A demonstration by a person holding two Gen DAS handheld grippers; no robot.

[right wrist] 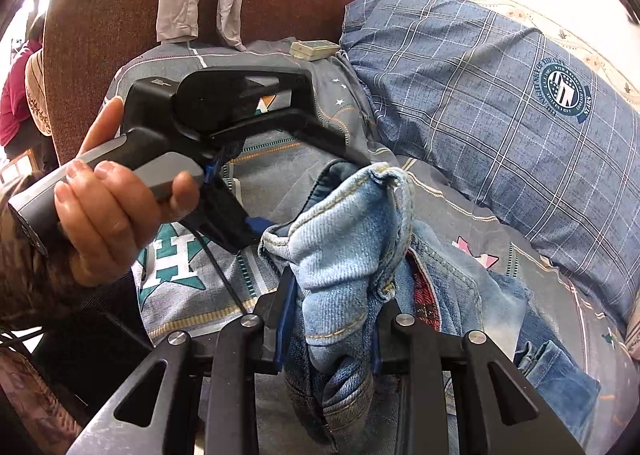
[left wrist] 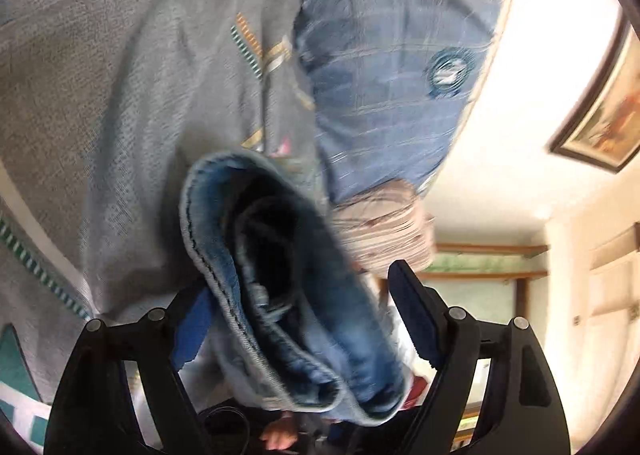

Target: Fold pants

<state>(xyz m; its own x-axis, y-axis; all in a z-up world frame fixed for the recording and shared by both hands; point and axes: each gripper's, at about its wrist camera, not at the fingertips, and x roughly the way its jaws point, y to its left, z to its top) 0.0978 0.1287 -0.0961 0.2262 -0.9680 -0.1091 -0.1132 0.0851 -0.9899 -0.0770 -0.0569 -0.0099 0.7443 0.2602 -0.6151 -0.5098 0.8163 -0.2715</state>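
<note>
The pants are faded light-blue denim with tan stitching (a red plaid lining, it seems, shows inside). The pillow is blue-grey with white checks and a teal round crest. The bedsheet is grey with teal-and-white stars.

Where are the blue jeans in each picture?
Left wrist view: jeans at bottom centre, a bunched fold between the wide-apart fingers.
Right wrist view: jeans at lower centre, pinched by the near fingers.
Shared landmark: blue plaid pillow with its round badge.

Bright daylight, motion blur, fisheye warping
</note>
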